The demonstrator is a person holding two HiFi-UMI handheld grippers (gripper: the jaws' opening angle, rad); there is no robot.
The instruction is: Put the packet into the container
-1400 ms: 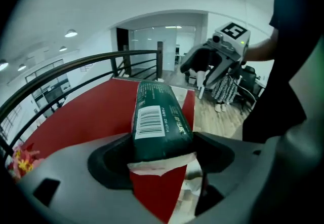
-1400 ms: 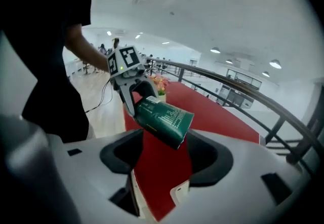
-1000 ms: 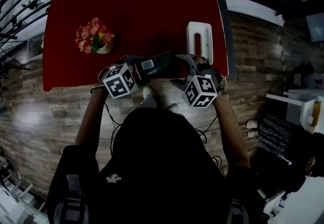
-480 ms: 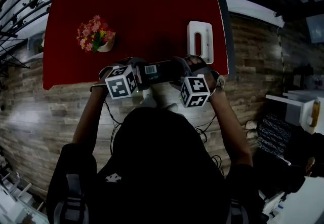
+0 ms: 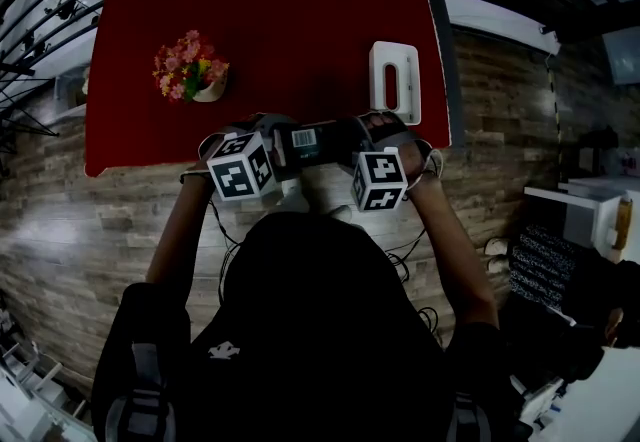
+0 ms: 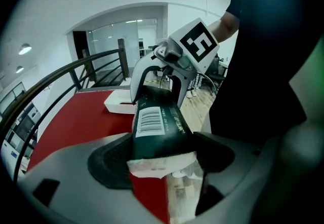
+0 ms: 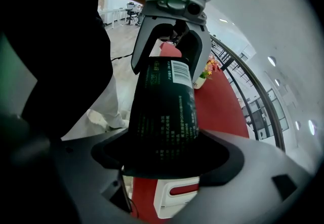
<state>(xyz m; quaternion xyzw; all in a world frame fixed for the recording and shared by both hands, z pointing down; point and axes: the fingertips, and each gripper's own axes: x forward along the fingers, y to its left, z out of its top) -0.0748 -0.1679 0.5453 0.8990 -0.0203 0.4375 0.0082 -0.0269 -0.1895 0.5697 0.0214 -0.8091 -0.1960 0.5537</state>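
A dark green packet with a white barcode label hangs level between my two grippers, above the near edge of the red table. My left gripper is shut on the packet's left, white sealed end. My right gripper faces it with wide jaws around the packet's other end, and I see no pinch there. The white container, with a red-lined slot on top, stands on the table just beyond the right gripper.
A small pot of pink flowers stands at the table's left. Black railings run past the table's left side. Wooden floor lies between the table edge and the person's body.
The right gripper has slid left along the packet, closer to the left gripper. The packet, tilted before, now hangs level. The left gripper has barely moved.
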